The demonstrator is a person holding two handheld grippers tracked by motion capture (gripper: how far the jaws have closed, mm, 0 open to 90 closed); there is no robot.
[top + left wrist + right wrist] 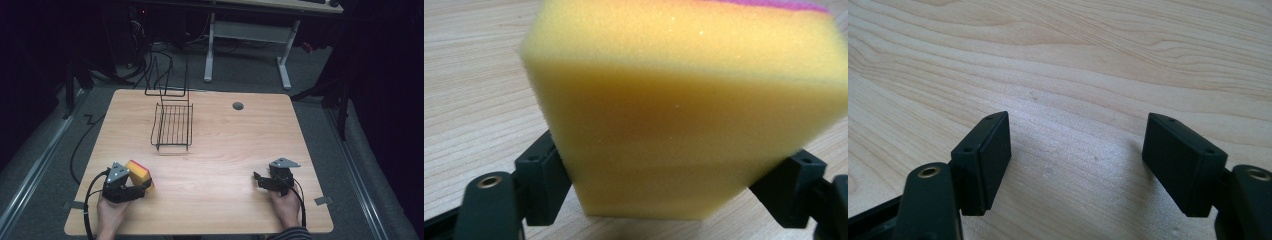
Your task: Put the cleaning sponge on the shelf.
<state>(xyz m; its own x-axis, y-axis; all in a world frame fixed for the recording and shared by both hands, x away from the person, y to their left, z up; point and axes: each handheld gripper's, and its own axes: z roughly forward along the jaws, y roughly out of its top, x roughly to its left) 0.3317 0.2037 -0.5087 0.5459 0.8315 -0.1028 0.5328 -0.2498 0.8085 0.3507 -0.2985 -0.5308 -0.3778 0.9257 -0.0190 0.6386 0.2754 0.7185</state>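
Observation:
A yellow sponge (138, 172) with a pink-red top layer sits at the table's near left, squeezed between the jaws of my left gripper (143, 182). In the left gripper view the sponge (684, 115) looms large and close, and both black pads (544, 185) press into its sides, so my left gripper (669, 187) is shut on it. At the near right, my right gripper (258, 180) rests low over the wood in a person's hand. Its jaws stand wide apart in the right gripper view, with bare tabletop between them (1075, 160).
A black wire rack (172, 125) stands at the back centre-left of the wooden table (225, 150), with a taller wire frame (167, 85) behind it. A grey grommet hole (238, 106) lies at the back right. Cables trail off the left edge.

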